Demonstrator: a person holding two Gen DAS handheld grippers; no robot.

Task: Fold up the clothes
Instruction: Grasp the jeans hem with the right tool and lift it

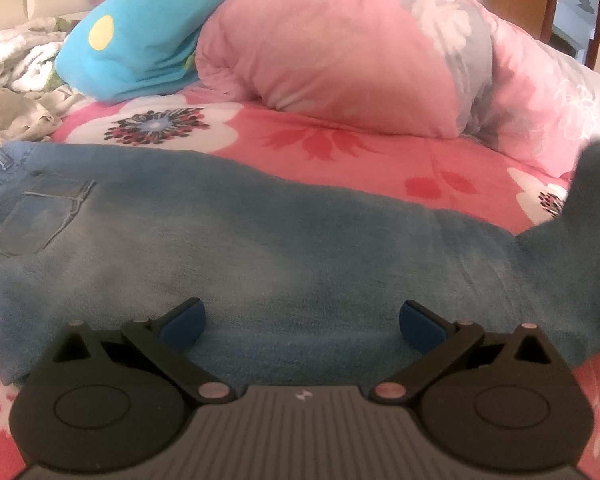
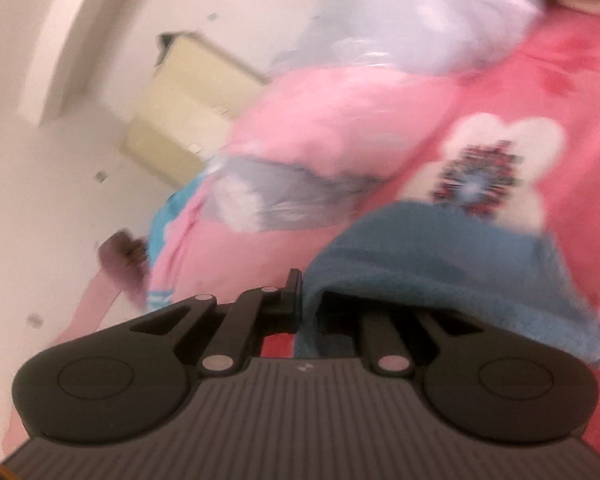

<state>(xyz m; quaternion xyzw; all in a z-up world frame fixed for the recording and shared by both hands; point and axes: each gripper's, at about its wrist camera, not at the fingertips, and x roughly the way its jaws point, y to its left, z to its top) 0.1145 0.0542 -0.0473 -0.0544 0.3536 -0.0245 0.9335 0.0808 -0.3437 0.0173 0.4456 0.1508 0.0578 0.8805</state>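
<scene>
Bed (image 1: pixel 340 148) with pink flowered cover carries the job; rumpled quilt (image 1: pixel 340 52) and teal pillow (image 1: pixel 140 40) heaped behind. Jeans (image 1: pixel 240 240) lie flat lengthwise across the bed, waist and pocket at left, no fold laid yet. Leg end at far right rises off the cover. Right hand-held gripper (image 2: pixel 300 300) pressed together, pinching that denim hem, cloth draped over one finger. Left hand-held gripper (image 1: pixel 302 320) spread wide above mid-leg, gripping nothing. Judged: first fold only beginning; folds over toward the waist all remain
</scene>
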